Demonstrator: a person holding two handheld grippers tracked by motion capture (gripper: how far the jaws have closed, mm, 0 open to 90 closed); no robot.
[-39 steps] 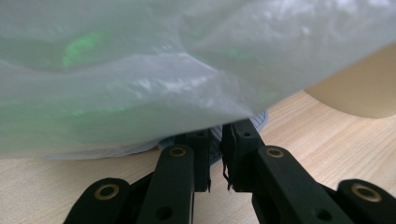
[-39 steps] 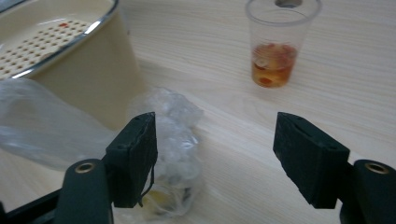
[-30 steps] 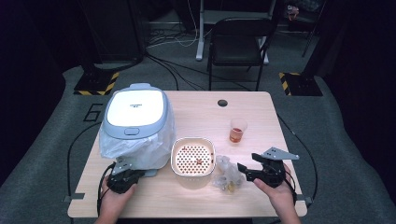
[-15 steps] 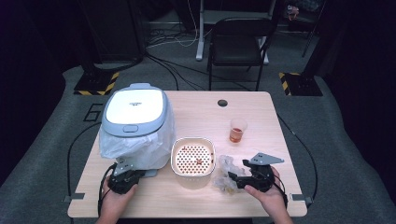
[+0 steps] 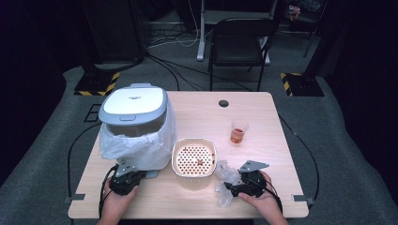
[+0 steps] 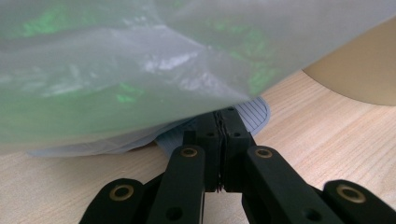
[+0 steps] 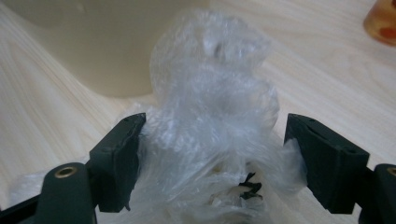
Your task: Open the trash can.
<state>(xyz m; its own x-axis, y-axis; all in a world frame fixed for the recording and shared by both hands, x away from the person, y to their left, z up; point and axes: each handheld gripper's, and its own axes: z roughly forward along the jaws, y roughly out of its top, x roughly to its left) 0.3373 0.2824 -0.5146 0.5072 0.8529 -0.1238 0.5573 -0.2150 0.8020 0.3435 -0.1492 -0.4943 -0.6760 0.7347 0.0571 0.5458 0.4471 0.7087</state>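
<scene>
A crumpled clear plastic bag lies on the table just right of a cream bowl with a perforated insert. My right gripper is low at the bag and open. Its jaws have just been opening a little. In the right gripper view the bag bulges up between the jaws of the right gripper, brushing the left pad and standing clear of the right one. My left gripper is shut at the foot of a white-lidded bin. Its tips sit under the bin's hanging plastic liner.
A plastic cup of orange liquid stands behind the right gripper's spot. The bin's liner drapes down to the table. A grey ridged foot of the bin lies right ahead of the left jaws. A chair stands beyond the far edge.
My right gripper has dropped and shifted left, from above the table's right side to around the crumpled bag. The left gripper has stayed by the bin.
</scene>
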